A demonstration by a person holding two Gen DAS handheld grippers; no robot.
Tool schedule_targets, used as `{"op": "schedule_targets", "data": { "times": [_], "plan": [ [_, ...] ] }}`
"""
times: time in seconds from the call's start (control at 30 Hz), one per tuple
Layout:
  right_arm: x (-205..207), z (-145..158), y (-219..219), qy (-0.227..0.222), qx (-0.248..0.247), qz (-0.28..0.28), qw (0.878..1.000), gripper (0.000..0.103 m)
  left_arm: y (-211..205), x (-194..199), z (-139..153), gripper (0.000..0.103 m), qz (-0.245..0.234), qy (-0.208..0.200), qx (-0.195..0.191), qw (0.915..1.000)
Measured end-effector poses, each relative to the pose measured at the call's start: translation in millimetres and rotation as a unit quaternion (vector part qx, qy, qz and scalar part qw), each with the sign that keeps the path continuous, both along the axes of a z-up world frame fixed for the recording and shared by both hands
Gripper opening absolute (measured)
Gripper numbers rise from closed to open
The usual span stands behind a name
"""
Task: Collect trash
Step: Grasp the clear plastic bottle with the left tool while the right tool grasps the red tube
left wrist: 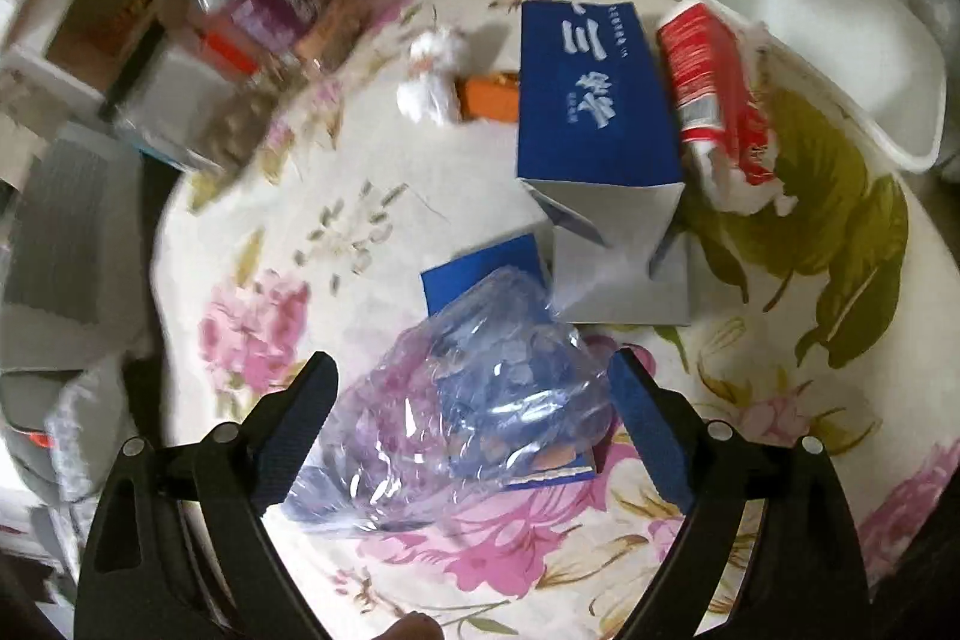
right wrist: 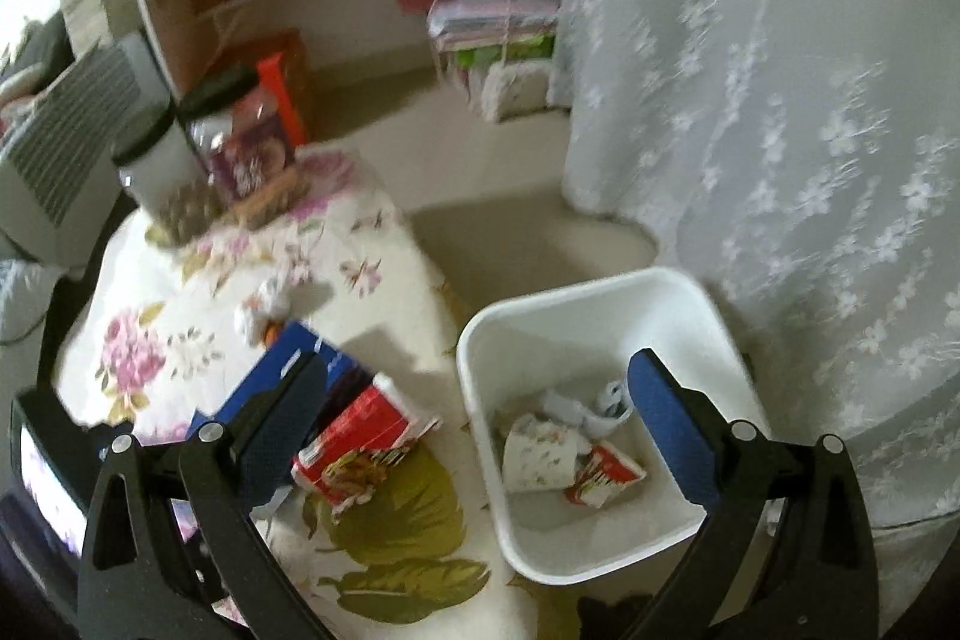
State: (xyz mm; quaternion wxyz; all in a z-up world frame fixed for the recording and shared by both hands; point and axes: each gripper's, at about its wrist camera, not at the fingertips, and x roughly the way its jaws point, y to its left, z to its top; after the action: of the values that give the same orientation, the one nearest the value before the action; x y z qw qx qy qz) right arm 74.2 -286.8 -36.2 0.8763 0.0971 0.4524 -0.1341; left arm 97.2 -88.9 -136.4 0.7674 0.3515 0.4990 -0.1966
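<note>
- My left gripper [left wrist: 474, 424]: jaws wide, straddling the crumpled plastic bag [left wrist: 468, 412] on the floral table [left wrist: 384, 196], pads clear of it
- Bag long axis: diagonal, lower left to upper right
- My right gripper [right wrist: 480, 418]: wide, empty, over the white bin [right wrist: 576, 304]

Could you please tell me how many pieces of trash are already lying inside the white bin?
3 visible in the white bin: a floral paper cup, a red wrapper beside it, and crumpled white paper behind. More may be hidden underneath.
</note>
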Motion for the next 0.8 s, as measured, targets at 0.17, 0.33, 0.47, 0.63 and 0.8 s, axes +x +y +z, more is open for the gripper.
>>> {"op": "schedule_targets", "data": {
  "times": [0.17, 0.33, 0.47, 0.63, 0.8],
  "plan": [
    [14, -38, 6, 0.064, 0.088, -0.005, 0.994, 0.096, 19, 8, 5, 0.056, 0.011, 0.008, -0.043, 0.9990],
    [17, -72, 23, 0.098, 0.153, -0.022, 0.983, 0.096, 51, 20, 19, 0.052, 0.086, 0.025, -0.107, 0.9902],
    [21, -93, 35, 0.106, 0.172, -0.052, 0.978, 0.091, 83, 23, 36, 0.052, 0.139, 0.025, -0.166, 0.9758],
    [31, -112, 41, 0.102, 0.205, -0.077, 0.970, 0.076, 112, 20, 57, 0.052, 0.185, 0.014, -0.222, 0.9573],
    [38, -112, 53, 0.078, 0.227, -0.063, 0.969, 0.053, 134, 17, 66, 0.052, 0.210, 0.006, -0.248, 0.9456]
  ]
}}
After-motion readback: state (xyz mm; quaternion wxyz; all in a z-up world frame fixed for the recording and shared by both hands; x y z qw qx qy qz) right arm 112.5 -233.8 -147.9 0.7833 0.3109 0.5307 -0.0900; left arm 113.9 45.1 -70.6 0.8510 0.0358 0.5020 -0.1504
